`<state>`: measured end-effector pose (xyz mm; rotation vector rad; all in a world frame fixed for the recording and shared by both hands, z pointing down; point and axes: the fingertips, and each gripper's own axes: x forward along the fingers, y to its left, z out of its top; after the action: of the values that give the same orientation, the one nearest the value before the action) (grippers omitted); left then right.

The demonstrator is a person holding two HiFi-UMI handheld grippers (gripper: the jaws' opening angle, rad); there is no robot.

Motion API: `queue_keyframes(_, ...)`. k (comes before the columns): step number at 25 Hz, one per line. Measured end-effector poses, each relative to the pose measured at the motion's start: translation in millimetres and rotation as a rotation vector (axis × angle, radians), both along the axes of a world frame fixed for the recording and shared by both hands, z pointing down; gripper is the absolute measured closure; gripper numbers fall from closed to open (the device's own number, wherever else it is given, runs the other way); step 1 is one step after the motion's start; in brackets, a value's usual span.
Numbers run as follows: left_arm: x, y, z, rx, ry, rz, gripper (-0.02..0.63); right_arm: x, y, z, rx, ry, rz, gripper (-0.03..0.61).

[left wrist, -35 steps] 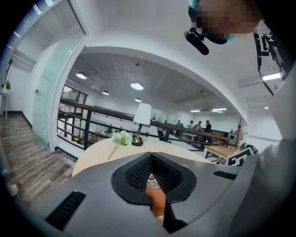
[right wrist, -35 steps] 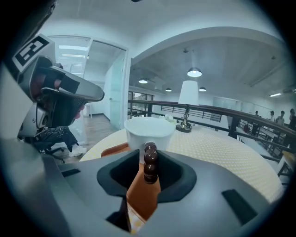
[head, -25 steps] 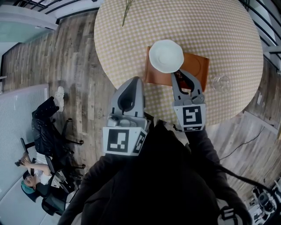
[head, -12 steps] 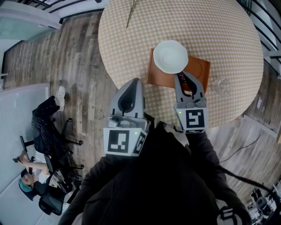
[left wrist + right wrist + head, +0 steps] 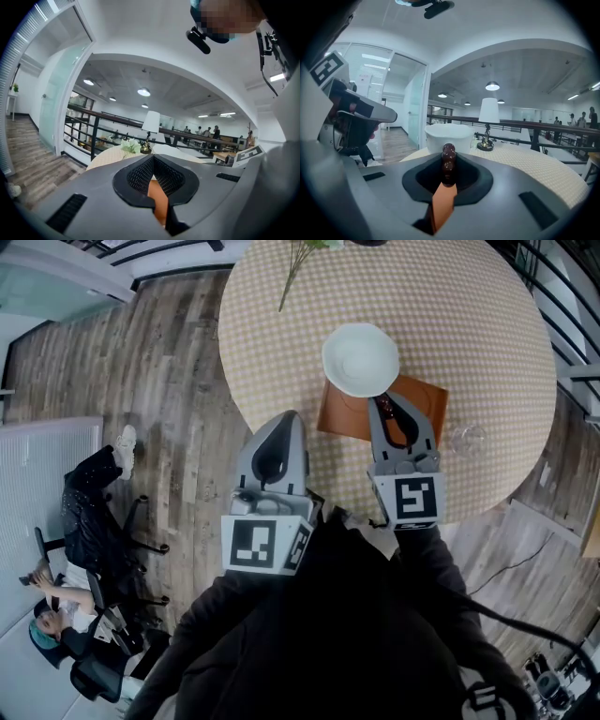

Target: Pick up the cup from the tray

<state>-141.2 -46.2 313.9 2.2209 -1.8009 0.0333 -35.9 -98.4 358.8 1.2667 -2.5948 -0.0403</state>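
A white cup [image 5: 361,359] with a wavy rim hangs over the far left part of the brown tray [image 5: 424,397] on the round checked table [image 5: 469,306]. My right gripper [image 5: 383,405] is shut on the cup's dark beaded handle [image 5: 448,161]. In the right gripper view the cup [image 5: 449,135] shows just beyond the jaws. My left gripper [image 5: 282,420] is held off the table's near edge, jaws shut with nothing in them, and in its own view the left gripper [image 5: 153,158] points over the table.
A clear glass [image 5: 468,440] stands on the table right of the tray. A flower stem [image 5: 298,263] lies at the far side, near a table lamp [image 5: 489,117]. A person sits on a chair [image 5: 89,521] on the wooden floor to the left.
The cup, held by my right gripper, now sits farther past the tray's far edge in the head view. The left gripper has stayed where it was.
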Motion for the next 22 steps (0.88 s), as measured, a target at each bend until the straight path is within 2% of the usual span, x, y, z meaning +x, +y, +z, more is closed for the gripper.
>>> queue_keyframes(11, -60.9, -55.1, -7.3, 0.02, -0.005, -0.064, 0.607, -73.8, -59.8, -22.0, 0.04, -0.04, -0.069, 0.537)
queue_keyframes(22, -117.5, -101.0, 11.5, -0.042, 0.002, -0.123, 0.607, -135.1, -115.4, 0.3, -0.015, -0.019, -0.121, 0.537)
